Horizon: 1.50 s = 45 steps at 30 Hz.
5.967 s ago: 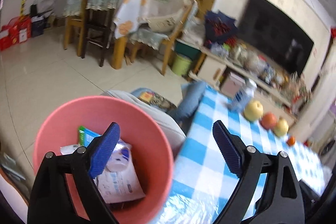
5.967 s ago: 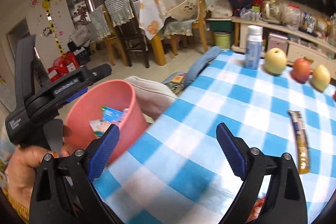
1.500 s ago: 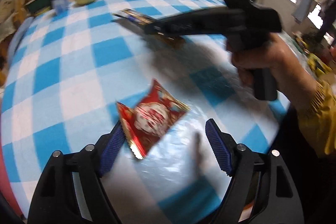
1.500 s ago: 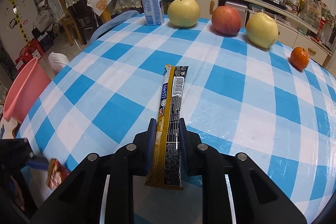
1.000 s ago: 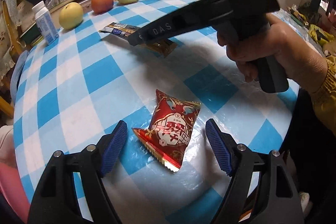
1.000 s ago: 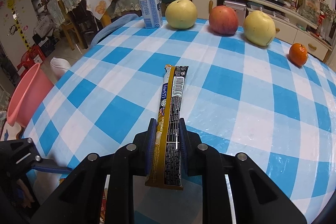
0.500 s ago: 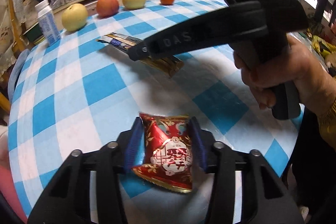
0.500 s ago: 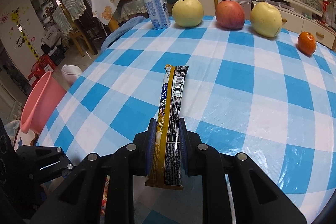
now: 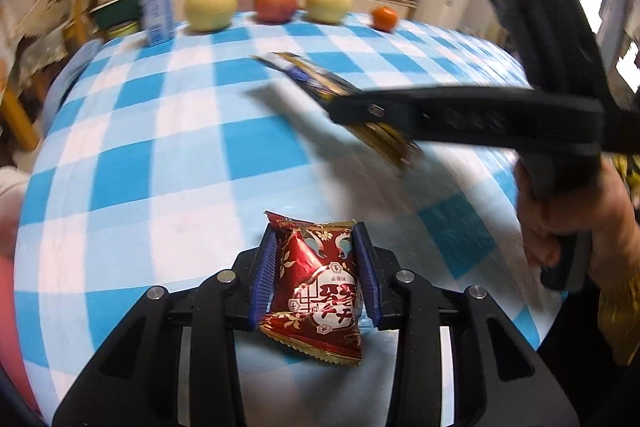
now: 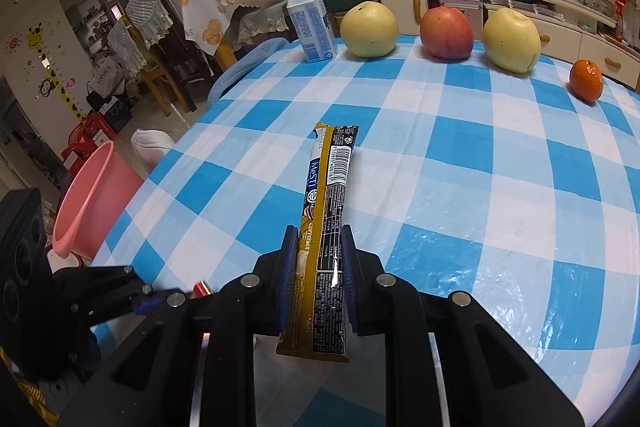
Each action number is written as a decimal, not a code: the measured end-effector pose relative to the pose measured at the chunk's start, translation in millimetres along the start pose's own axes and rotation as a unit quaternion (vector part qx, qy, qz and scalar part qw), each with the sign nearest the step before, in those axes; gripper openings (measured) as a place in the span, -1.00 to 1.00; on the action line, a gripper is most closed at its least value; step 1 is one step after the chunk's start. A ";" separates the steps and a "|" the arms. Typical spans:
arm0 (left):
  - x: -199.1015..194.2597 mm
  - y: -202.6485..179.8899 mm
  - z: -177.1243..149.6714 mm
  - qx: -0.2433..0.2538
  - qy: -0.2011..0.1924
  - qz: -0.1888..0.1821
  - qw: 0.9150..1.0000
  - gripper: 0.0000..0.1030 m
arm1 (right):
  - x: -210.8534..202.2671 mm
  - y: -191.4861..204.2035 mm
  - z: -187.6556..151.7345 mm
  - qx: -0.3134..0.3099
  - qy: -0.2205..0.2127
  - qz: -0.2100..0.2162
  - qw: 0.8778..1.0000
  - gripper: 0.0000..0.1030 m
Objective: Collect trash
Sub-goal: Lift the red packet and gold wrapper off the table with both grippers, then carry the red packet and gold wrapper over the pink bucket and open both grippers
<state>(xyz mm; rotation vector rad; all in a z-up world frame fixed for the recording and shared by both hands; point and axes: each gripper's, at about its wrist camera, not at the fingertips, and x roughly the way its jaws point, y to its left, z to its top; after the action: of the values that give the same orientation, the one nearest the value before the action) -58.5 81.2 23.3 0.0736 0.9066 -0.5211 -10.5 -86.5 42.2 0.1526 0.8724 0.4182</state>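
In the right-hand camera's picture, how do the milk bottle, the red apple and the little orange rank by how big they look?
1. Milk bottle, tallest.
2. Red apple, close behind; it is wider, so these two are hard to separate.
3. Orange, clearly smallest.
All three stand along the table's far edge, so nearness distorts little.

The left hand-held gripper [image 9: 316, 271] has just been closing on a red snack packet [image 9: 318, 291] over the checked tabletop [image 9: 160, 155]; farther right, the right hand-held gripper [image 9: 360, 109] clamps a gold stick wrapper [image 9: 320, 83].
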 end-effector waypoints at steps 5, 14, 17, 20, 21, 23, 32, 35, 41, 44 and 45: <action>-13.5 20.1 5.1 -0.037 -0.024 0.024 0.999 -0.24 | -4.9 10.7 -3.3 0.006 -0.002 0.019 1.000 -0.56; -53.5 59.1 10.7 -0.093 -0.087 0.076 0.989 -0.24 | -6.8 34.0 -7.2 0.013 -0.005 0.049 0.999 -0.56; -67.8 73.5 10.0 -0.111 -0.106 0.104 0.983 -0.24 | -5.1 41.9 -6.8 0.020 -0.004 0.061 0.998 -0.56; -82.6 85.2 8.9 -0.124 -0.126 0.130 0.976 -0.24 | -3.1 52.2 -6.2 0.026 -0.002 0.075 0.997 -0.56; -87.8 89.9 8.1 -0.129 -0.132 0.139 0.973 -0.24 | -2.4 56.3 -5.8 0.026 -0.001 0.079 0.997 -0.56; -96.7 99.7 6.6 -0.143 -0.143 0.153 0.967 -0.24 | -1.1 67.3 -4.6 0.026 0.000 0.088 0.996 -0.56; -137.1 138.8 -7.8 -0.195 -0.184 0.218 0.938 -0.24 | 4.6 123.4 7.7 0.010 0.002 0.128 0.992 -0.56; -144.9 148.1 -11.6 -0.208 -0.192 0.236 0.930 -0.24 | 9.5 147.2 14.0 -0.001 0.005 0.140 0.990 -0.56; -160.6 168.4 -20.1 -0.240 -0.208 0.256 0.913 -0.24 | 23.1 193.8 27.7 -0.023 0.009 0.162 0.986 -0.56; -168.3 182.9 -26.9 -0.263 -0.211 0.267 0.903 -0.24 | 33.3 217.4 34.8 -0.033 0.011 0.171 0.985 -0.56; -171.4 188.6 -29.9 -0.272 -0.212 0.271 0.899 -0.24 | 37.2 224.8 37.0 -0.036 0.013 0.176 0.984 -0.56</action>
<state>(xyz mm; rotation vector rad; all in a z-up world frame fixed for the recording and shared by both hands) -79.4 322.8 107.0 -0.2841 0.5378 0.2471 -26.8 134.7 106.3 0.2360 0.8560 0.7818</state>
